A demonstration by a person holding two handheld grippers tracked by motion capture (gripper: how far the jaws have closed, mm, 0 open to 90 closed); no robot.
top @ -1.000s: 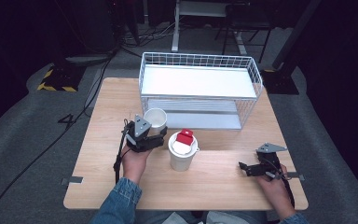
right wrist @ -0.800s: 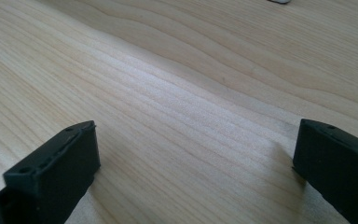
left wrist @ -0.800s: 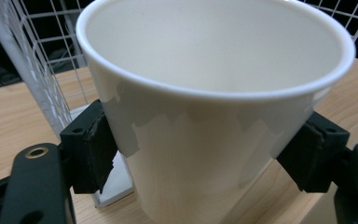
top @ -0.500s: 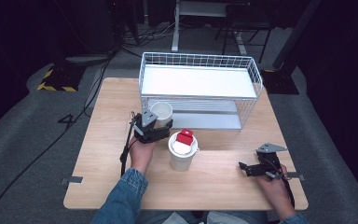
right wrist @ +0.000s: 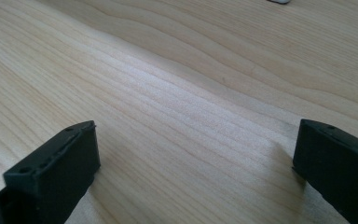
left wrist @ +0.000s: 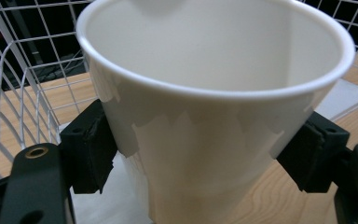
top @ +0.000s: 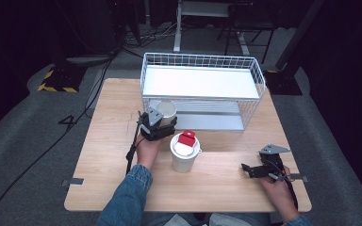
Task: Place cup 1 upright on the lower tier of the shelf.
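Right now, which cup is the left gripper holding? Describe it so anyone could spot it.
Find the white wire rack at the table's far side. At its lower shelf's front left, the left gripper clamps an open cup. It is empty and lidless; the nearer cup carries a red-tabbed lid.

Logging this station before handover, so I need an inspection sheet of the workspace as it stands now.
Surface: wooden table, bare in front.
Job's things: empty white cup held at the wire rack, by its lower shelf; lidded cup with a red piece on top stands mid-table.
Clutter: nothing seen.
Grippers: left tool shut on the white cup; right tool open, resting low over the wood.
Cables: black lead trails from the left tool.
Surroundings: dark floor, cables, desk legs behind.
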